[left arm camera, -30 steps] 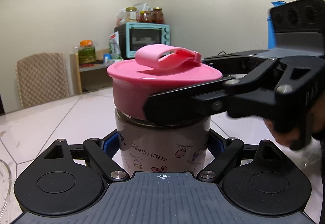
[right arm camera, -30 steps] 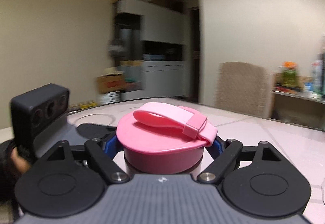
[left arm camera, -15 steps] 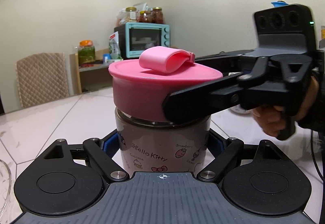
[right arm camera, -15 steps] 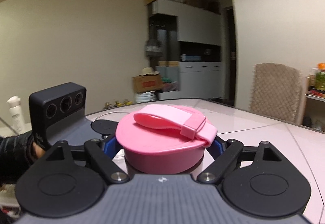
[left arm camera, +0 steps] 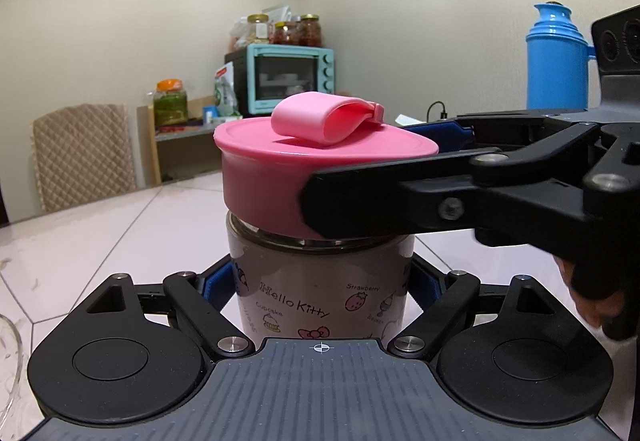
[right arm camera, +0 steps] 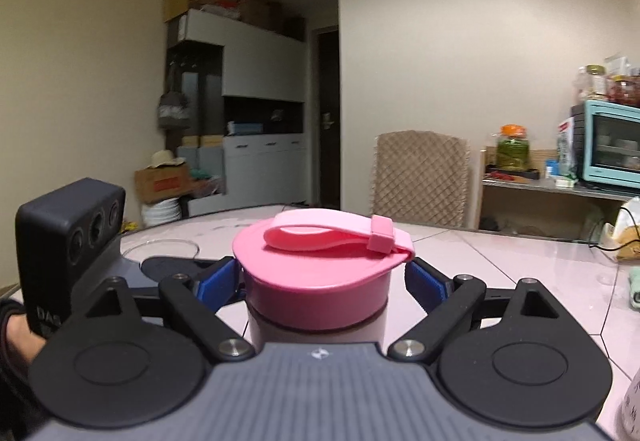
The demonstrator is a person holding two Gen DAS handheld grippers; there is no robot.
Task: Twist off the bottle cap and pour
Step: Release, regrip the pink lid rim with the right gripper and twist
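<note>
Blue-padded fingers of the left gripper pinch the lower body of the grey printed bottle with cartoon strawberries and lettering, one pad on each side of it, and the bottle stands upright between them. Directly above that grip sits the wide pink plastic screw cap, tilted a little on the bottle's neck, with a soft pink carrying strap folded flat across its top. The right gripper comes in from the left gripper's right side at cap height; seen from its own camera, its blue pads flank the cap, the near-left one close against the rim and the other with a slight gap showing, so whether it truly grips I cannot tell.

Beyond the bottle, the pale tiled tabletop runs toward a quilted beige chair back ahead and to the left. Farther ahead stands a turquoise toaster oven on a shelf, and off to the right a blue plastic thermos jug.
</note>
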